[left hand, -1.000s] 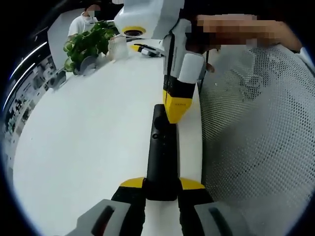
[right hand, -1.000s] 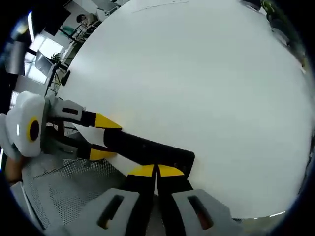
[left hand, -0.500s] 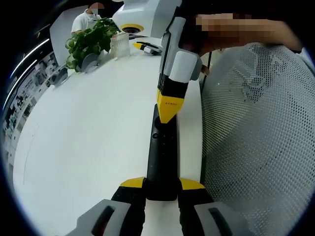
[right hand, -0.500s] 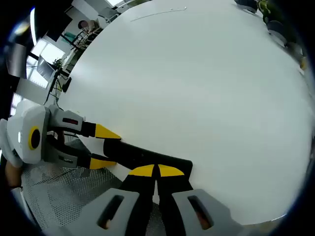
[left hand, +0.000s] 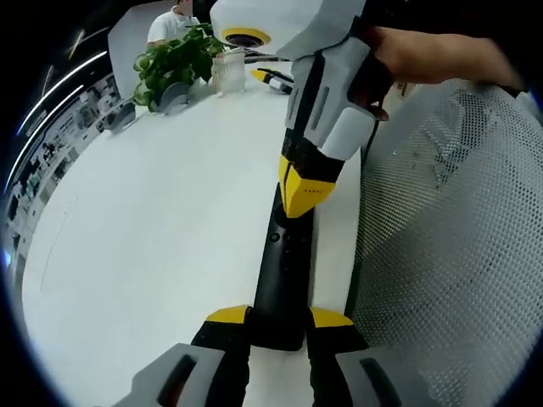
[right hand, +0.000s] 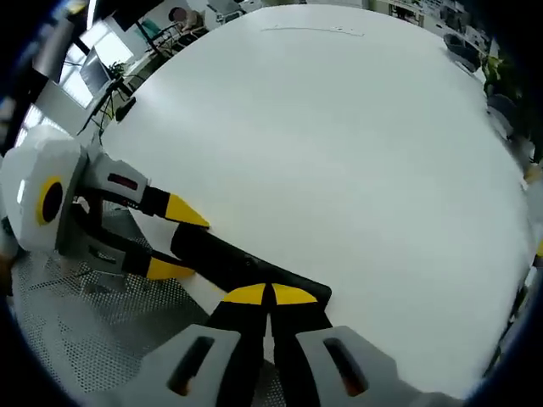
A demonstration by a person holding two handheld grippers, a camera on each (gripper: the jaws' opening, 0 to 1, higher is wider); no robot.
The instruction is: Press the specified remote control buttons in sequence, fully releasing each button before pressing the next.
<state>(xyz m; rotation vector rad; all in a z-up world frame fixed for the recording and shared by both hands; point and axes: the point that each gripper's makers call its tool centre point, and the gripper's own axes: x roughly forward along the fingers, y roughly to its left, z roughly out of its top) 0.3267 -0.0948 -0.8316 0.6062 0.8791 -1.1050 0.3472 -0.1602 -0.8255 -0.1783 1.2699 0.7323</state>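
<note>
Remote gripped at one end, pressed at the other

Remote control, black and slim, is laid flat along the edge of the white worktop, just beside a white mesh chair back. Its near end is clamped between the yellow-tipped fingers of the left gripper, which are closed against its two sides. In the right gripper view the same grip is seen from the far side, the remote control running from the left gripper toward the camera. The right gripper has its fingers brought fully together, tip to tip, with nothing between them, and is set down on the top face of the remote at the end away from the left gripper. From the left gripper view, the right gripper is held by a hand. A potted plant and a glass jar stand at the worktop's far end.
</note>
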